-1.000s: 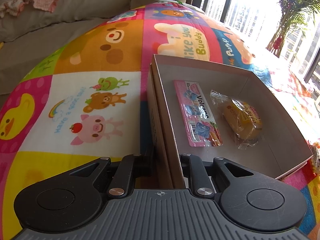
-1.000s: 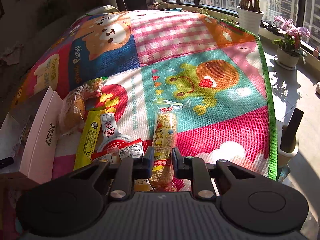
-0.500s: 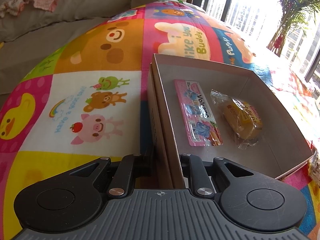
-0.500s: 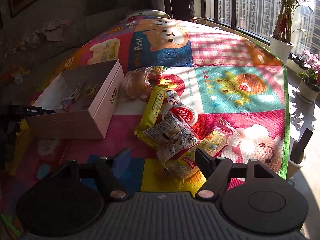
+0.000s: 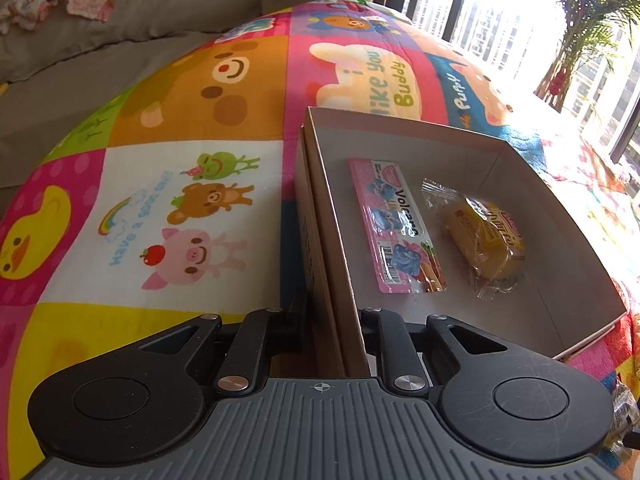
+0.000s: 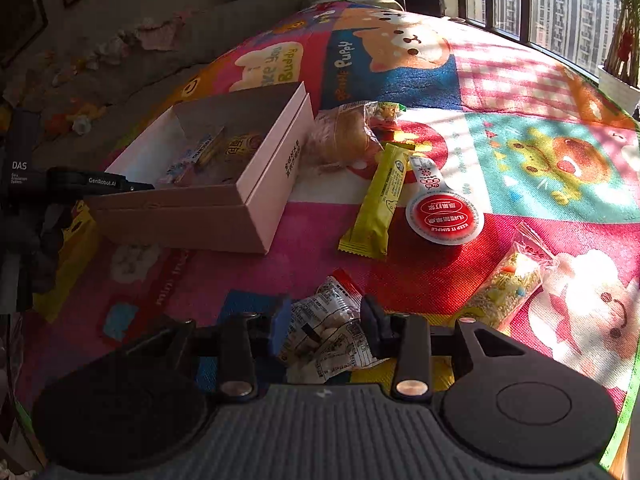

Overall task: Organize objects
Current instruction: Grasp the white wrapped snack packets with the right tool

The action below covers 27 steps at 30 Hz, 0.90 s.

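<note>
- The right gripper [image 6: 326,330] is nearest: its jaws are closing around a clear snack packet [image 6: 328,336] with printed text, which lies between them on the play mat [image 6: 520,80]. I cannot tell if the pads already press on it.
- To do this step well, I think the fingers should meet the packet in its middle, not on the loose edge, and lift only when the grip is firm.
- A little farther lie a yellow bar [image 6: 378,204], a round red pouch [image 6: 442,210] and a cereal bar [image 6: 510,284], all apart from each other.
- The box [image 5: 520,168] stands beyond them, already holding a pink pack [image 5: 394,228] and a yellow cake [image 5: 484,238].
- The left gripper [image 5: 330,320] is closed on the near wall of the box and steadies it; it should not shift during the drop.
</note>
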{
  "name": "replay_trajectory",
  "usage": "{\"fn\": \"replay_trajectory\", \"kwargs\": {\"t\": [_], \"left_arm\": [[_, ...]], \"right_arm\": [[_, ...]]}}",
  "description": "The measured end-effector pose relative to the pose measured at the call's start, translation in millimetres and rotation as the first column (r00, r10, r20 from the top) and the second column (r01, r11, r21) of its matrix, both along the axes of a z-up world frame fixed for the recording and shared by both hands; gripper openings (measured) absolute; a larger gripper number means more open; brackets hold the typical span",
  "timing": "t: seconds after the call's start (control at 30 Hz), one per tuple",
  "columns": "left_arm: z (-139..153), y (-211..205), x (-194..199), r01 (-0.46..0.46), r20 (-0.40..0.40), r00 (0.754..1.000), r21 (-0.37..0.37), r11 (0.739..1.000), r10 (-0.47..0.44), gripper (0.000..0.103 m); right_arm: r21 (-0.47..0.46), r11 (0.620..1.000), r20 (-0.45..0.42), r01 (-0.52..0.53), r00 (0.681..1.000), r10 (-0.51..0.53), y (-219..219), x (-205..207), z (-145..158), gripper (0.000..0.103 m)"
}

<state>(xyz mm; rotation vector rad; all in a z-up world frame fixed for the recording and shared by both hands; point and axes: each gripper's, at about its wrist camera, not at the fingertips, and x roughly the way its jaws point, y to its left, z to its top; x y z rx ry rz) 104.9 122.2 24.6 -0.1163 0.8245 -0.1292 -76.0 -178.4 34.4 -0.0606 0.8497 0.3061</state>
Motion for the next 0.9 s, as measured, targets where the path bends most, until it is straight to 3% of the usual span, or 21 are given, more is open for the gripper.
{"fn": "replay_trajectory", "kwargs": {"t": [0.07, 0.13, 0.17, 0.33, 0.4, 0.47, 0.57, 0.63, 0.73, 0.77, 0.83, 0.9], "left_arm": [[0, 0, 0, -0.002, -0.001, 1.000, 0.001, 1.000, 0.002, 0.017], [0, -1, 0, -0.005, -0.002, 1.000, 0.003, 1.000, 0.005, 0.017], [0, -1, 0, -0.005, -0.002, 1.000, 0.004, 1.000, 0.005, 0.017], [1, -2, 0, -0.004, -0.003, 1.000, 0.002, 1.000, 0.004, 0.017], [1, -2, 0, -0.003, -0.002, 1.000, 0.002, 1.000, 0.003, 0.017], [0, -2, -1, 0.000, -0.001, 1.000, 0.005, 1.000, 0.000, 0.017], [0, -2, -1, -0.002, -0.001, 1.000, 0.006, 1.000, 0.002, 0.017], [0, -2, -2, -0.004, 0.001, 1.000, 0.008, 1.000, 0.004, 0.017], [0, -2, -2, -0.004, 0.002, 1.000, 0.008, 1.000, 0.004, 0.017], [0, -2, -2, -0.003, 0.002, 1.000, 0.009, 1.000, 0.003, 0.017], [0, -2, -2, -0.004, 0.003, 1.000, 0.009, 1.000, 0.004, 0.017], [0, -2, -2, -0.004, 0.002, 1.000, 0.009, 1.000, 0.004, 0.017]], "right_arm": [[-0.067, 0.996, 0.026, -0.055, 0.998, 0.057, 14, -24, 3, 0.042], [-0.044, 0.998, 0.034, -0.042, 0.998, 0.043, 15, -37, 8, 0.069], [-0.014, 1.000, 0.035, -0.016, 0.999, 0.016, 13, -41, 11, 0.074], [0.090, 0.993, -0.014, 0.082, 0.997, -0.081, 5, -39, 9, 0.077], [0.035, 0.993, -0.028, 0.109, 0.994, -0.108, 8, -35, -1, 0.077], [-0.096, 0.989, 0.013, 0.116, 0.993, -0.116, 12, -33, -8, 0.077], [-0.297, 0.932, 0.149, 0.207, 0.974, -0.169, 9, -39, -8, 0.077], [-0.322, 0.911, 0.185, 0.256, 0.961, -0.205, -1, -42, -3, 0.076], [-0.149, 0.957, 0.115, 0.250, 0.965, -0.234, -20, -41, 8, 0.076], [-0.051, 0.969, 0.075, 0.240, 0.969, -0.236, -26, -38, 11, 0.077], [0.047, 0.971, 0.025, 0.234, 0.972, -0.236, -28, -30, 10, 0.077], [0.089, 0.965, -0.002, 0.246, 0.969, -0.247, -25, -17, 4, 0.077]]}}
